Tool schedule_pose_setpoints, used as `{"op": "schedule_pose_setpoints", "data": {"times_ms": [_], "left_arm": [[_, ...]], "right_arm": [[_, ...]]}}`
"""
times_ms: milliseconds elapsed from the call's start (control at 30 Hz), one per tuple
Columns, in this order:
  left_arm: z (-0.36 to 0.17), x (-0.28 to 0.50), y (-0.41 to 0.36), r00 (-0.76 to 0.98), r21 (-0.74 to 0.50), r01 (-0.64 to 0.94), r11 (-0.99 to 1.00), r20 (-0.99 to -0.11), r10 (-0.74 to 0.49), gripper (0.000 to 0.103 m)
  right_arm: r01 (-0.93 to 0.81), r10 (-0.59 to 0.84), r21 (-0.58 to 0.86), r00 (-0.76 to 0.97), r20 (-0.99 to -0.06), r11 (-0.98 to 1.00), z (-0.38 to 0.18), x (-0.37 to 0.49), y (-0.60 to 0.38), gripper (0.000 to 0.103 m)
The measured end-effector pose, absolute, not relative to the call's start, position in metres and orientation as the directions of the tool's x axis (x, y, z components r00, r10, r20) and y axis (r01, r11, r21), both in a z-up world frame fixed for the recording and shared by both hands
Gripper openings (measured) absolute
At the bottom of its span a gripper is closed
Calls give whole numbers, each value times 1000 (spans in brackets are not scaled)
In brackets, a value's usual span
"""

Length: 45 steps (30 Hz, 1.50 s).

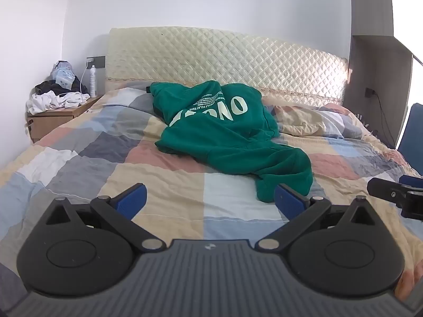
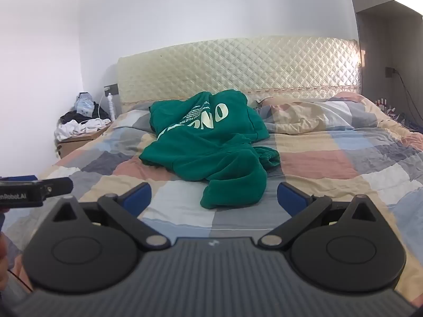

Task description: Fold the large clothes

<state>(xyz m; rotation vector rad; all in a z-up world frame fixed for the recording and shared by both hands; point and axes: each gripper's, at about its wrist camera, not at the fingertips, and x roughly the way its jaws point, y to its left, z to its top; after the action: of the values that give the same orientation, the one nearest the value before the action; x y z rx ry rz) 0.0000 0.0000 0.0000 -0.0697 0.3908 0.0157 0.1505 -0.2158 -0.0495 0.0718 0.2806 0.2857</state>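
A green sweatshirt (image 1: pixel 227 134) with pale lettering lies crumpled in the middle of the bed, one sleeve trailing toward me; it also shows in the right wrist view (image 2: pixel 211 145). My left gripper (image 1: pixel 210 198) is open and empty, hovering above the checked quilt (image 1: pixel 164 185) just short of the sleeve end. My right gripper (image 2: pixel 214 196) is open and empty, also just short of the sleeve end (image 2: pixel 227 192). Each gripper shows at the edge of the other's view: the right one (image 1: pixel 396 192) and the left one (image 2: pixel 34 189).
A quilted cream headboard (image 1: pixel 224 60) stands behind the bed. A wooden nightstand (image 1: pixel 53 121) at the left holds piled clothes, a mask pack and a white bottle. A bunched part of the quilt (image 2: pixel 317 116) lies at the head on the right. A blue chair (image 1: pixel 412 137) stands at the far right.
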Motion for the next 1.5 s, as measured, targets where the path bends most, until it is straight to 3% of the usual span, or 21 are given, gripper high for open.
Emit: {"op": "schedule_pose_setpoints", "data": {"times_ms": [1500], "left_arm": [[-6,2,0,924,-72,-31,997,-383,1,103]], "right_arm": [[-253,271,99,920,-282,962,-52,152,-215,103]]}}
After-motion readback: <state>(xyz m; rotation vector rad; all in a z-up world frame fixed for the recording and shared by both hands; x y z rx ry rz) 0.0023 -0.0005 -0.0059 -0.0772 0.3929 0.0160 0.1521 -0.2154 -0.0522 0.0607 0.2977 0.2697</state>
